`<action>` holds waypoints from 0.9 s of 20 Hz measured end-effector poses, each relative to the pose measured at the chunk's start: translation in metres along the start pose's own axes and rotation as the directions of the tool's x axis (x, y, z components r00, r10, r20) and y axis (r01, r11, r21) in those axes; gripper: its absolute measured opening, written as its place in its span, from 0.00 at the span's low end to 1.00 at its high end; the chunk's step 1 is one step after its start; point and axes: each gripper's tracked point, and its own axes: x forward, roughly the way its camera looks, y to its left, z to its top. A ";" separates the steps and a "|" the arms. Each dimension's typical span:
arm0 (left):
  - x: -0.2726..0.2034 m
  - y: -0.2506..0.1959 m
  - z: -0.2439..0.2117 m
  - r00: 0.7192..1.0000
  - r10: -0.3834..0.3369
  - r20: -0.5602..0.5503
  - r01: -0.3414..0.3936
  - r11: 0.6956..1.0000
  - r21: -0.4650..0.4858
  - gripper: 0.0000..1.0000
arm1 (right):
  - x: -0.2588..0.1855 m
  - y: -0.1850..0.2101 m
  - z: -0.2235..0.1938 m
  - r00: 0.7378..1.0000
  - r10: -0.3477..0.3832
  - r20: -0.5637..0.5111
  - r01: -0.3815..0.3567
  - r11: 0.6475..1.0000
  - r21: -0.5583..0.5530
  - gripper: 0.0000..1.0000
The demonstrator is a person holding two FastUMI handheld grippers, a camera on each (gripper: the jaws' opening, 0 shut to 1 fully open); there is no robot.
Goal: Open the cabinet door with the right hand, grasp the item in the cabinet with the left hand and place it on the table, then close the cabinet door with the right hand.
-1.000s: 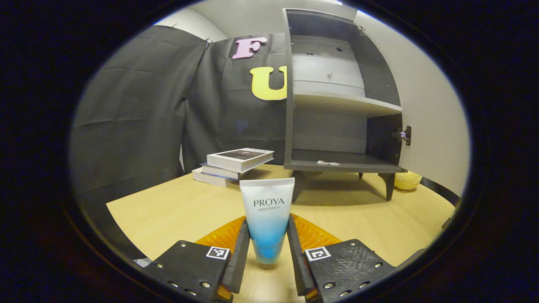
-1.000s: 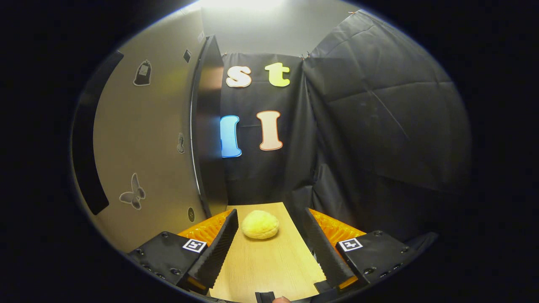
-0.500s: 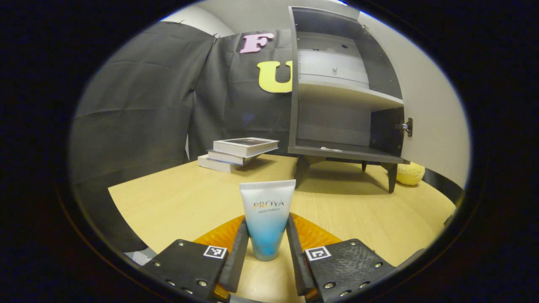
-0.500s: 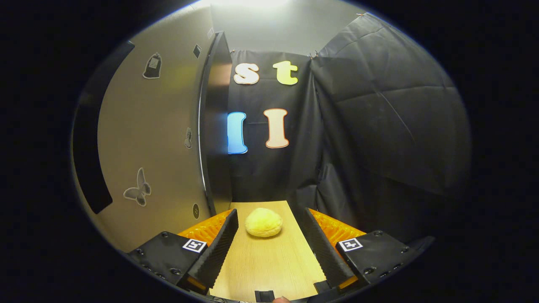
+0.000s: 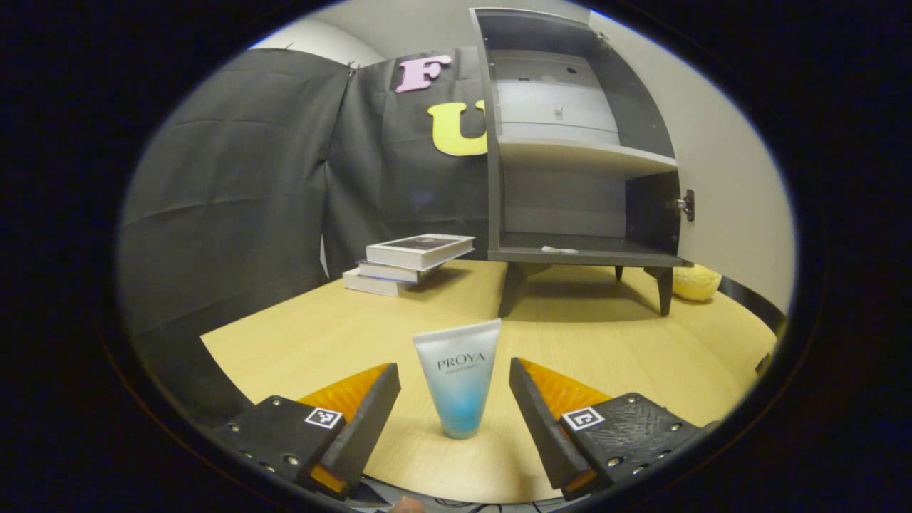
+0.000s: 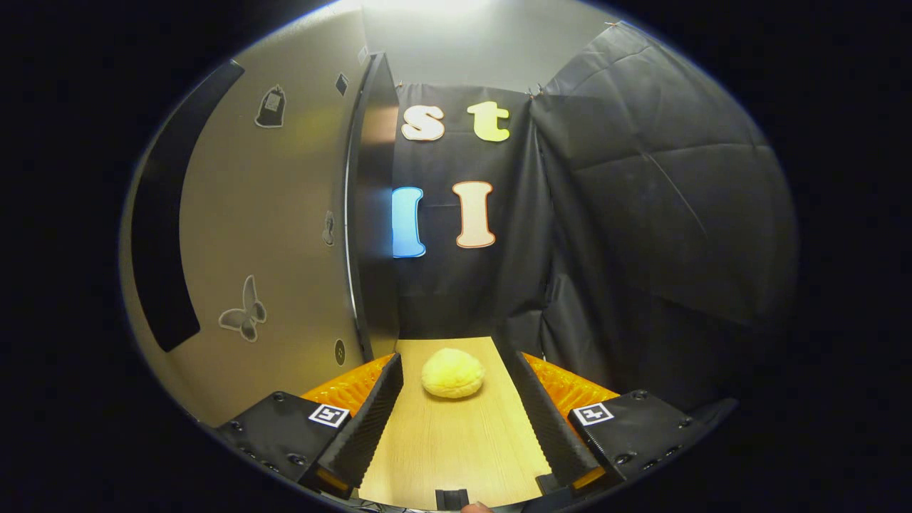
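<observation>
1. Backing the left gripper (image 5: 454,410) straight away from the tube (image 5: 459,376) looks like the step in hand: the fingers are spread wide and released, with a clear gap on each side of the tube.
2. Standing cap-down on the tabletop (image 5: 605,342), the tube is out of the cabinet (image 5: 577,142) and well in front of it. It looks tall on a narrow base, so a sideways drift of either finger could tip it; a straight pull back or lift is safest.
3. Open tabletop lies around the tube. The stacked books (image 5: 410,260) sit far to its left near the cloth wall, well apart from it.
4. The right gripper (image 6: 456,417) has its fingers parted, gripping nothing, above the tabletop, with a yellow soft ball (image 6: 453,372) ahead between them.
5. The cabinet door (image 6: 374,206) stands open edge-on just left of that gripper; the closing push should meet its outer face. The corridor there is narrow, between the door and the cloth wall.
</observation>
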 end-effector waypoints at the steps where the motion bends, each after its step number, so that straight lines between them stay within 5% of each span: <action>1: -0.007 0.003 0.021 1.000 0.008 0.020 -0.008 1.000 -0.009 0.96 | -0.001 -0.001 0.004 1.000 0.007 0.007 -0.007 1.000 0.003 0.98; 8: -0.062 0.022 0.167 0.990 0.058 0.129 -0.052 0.997 -0.050 0.95 | -0.018 0.021 0.043 0.988 0.139 0.067 -0.143 0.988 0.059 0.98; 10: -0.068 0.019 0.203 0.985 0.036 0.167 -0.031 0.999 -0.036 0.92 | -0.026 0.032 0.051 0.981 0.177 0.084 -0.183 0.981 0.069 0.93; 12: -0.074 0.018 0.237 0.977 0.017 0.212 -0.012 1.000 -0.025 0.92 | -0.032 0.036 0.056 0.978 0.183 0.099 -0.190 0.980 0.057 0.98; 13: -0.075 0.016 0.252 0.973 0.003 0.232 0.002 1.000 -0.021 0.92 | -0.036 0.042 0.058 0.975 0.199 0.102 -0.205 0.978 0.049 0.92; 14: -0.075 0.012 0.262 0.968 -0.019 0.249 0.024 1.000 -0.016 0.92 | -0.039 0.047 0.059 0.975 0.196 0.108 -0.201 0.979 0.043 0.97; 15: -0.073 0.008 0.271 0.964 -0.040 0.262 0.043 0.999 -0.005 0.92 | -0.040 0.047 0.062 0.976 0.182 0.120 -0.187 0.982 0.027 0.87; 17: -0.069 0.005 0.282 0.957 -0.072 0.281 0.069 0.997 0.021 0.93 | -0.041 0.056 0.063 0.974 0.180 0.134 -0.183 0.983 0.009 0.87; 18: -0.066 0.004 0.284 0.955 -0.090 0.281 0.083 0.996 0.036 0.92 | -0.041 0.064 0.062 0.973 0.192 0.130 -0.196 0.980 0.016 0.94</action>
